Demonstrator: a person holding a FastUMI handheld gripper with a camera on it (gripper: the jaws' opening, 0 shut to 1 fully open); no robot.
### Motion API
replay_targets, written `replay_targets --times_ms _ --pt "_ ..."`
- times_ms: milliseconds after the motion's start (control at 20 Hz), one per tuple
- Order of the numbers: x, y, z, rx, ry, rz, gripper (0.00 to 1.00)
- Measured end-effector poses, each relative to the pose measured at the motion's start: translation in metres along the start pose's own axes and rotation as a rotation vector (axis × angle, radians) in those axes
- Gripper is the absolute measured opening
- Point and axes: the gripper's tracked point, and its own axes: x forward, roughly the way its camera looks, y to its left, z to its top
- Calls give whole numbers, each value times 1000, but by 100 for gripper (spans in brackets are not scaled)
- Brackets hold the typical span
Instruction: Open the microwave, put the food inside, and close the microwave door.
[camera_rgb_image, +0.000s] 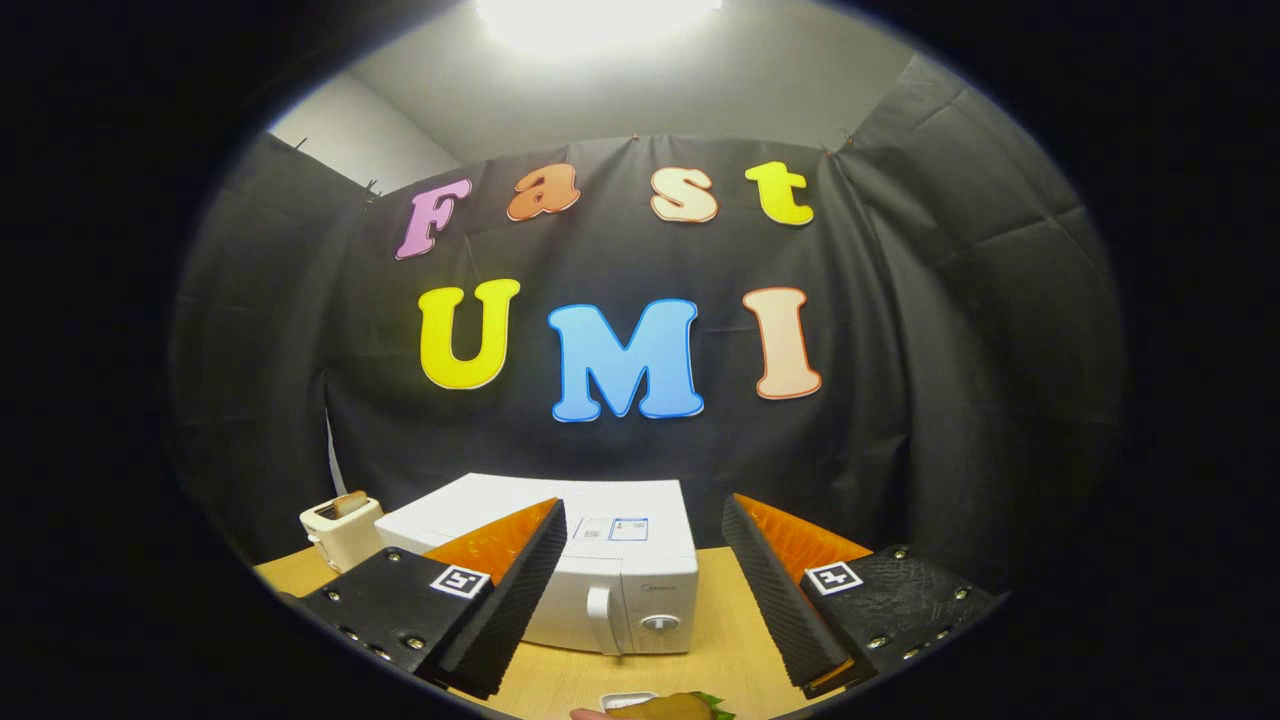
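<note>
Gripper (643, 530): I am holding it with fingers spread wide, gripping nothing, above the wooden table (735, 635).
Microwave (600, 570): white, door closed, sitting at 12 o'clock just beyond the fingertips, handle and dial facing me.
Toaster (340, 528): white, standing at 10 o'clock, just beside the microwave's left flank, a slice showing in its slot.
Food (665, 707): a sandwich with green leaf, lying at 6 o'clock below the fingers, partly cut off.

Wooden table (725, 640) bears microwave (600, 570), toaster (340, 530), food (665, 708).
</note>
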Motion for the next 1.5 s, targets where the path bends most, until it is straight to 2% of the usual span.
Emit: replay_targets --times_ms 250,450,550,650,750,850,950,1200,1350,1500 --pt "23 9 -76 15 70 -37 99" --pt "44 26 -135 0 122 -16 99" --pt "58 31 -159 -33 136 -10 92" --pt "71 34 -175 -50 134 -16 92" --pt "86 34 -189 -56 136 -26 86" --pt "95 34 -200 -47 143 -37 77" --pt "99 36 -206 -58 134 -48 56" --pt "103 38 -210 -55 95 -62 14" --pt "97 40 -210 -72 126 -67 9" --pt "48 53 -210 -133 105 -48 9"
